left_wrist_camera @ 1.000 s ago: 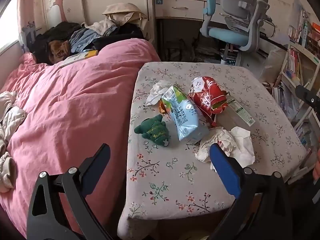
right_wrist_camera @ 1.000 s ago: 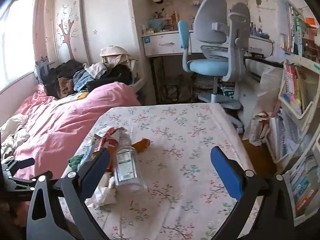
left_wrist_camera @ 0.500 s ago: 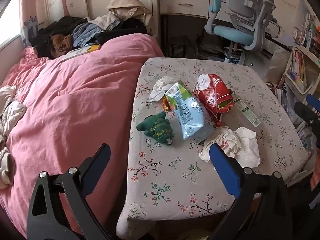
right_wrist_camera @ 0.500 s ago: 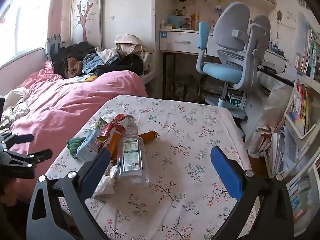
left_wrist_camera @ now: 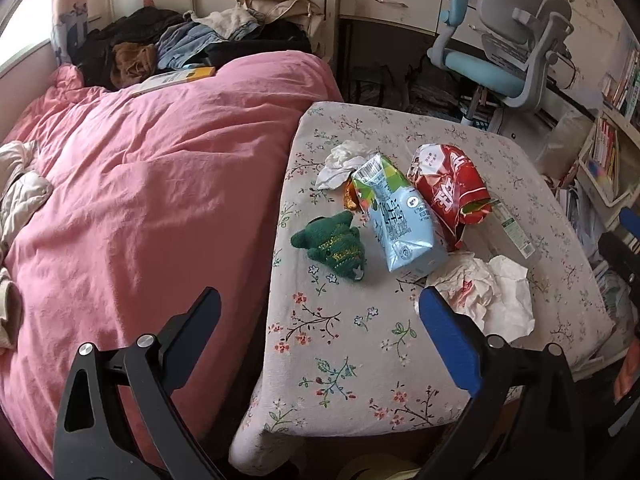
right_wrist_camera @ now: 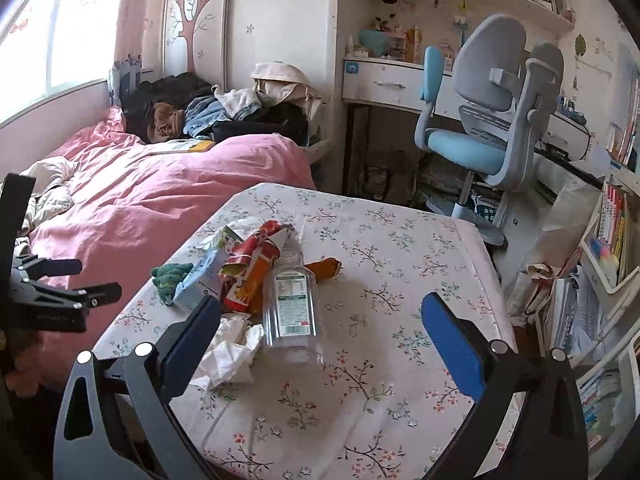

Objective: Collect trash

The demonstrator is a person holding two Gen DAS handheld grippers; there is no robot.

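Your left gripper [left_wrist_camera: 318, 312] hangs over the near edge of the table [left_wrist_camera: 352, 364] with its fingers spread wide and nothing between them; the pads are flat blue rubber on black struts. Your right gripper [right_wrist_camera: 320, 316] is spread just as wide and equally empty, looking across the same floral cloth, which is soft and lightly wrinkled.

The trash lies in a loose cluster on the table's middle. A pale blue carton [left_wrist_camera: 400, 224] with a folded green top lies on its side, touching a crinkled, glossy red snack bag [left_wrist_camera: 448, 184]. A clear, flat-sided plastic bottle [right_wrist_camera: 290, 308] with a green-and-white label lies beside the bag. Crumpled white paper [left_wrist_camera: 492, 296] sits nearest you, just beyond your left gripper's right finger, and another wad of tissue [left_wrist_camera: 340, 160] lies at the far side of the carton. A knitted green plush toy [left_wrist_camera: 332, 244] rests to the carton's left, close to the pink quilted bed [left_wrist_camera: 152, 184]
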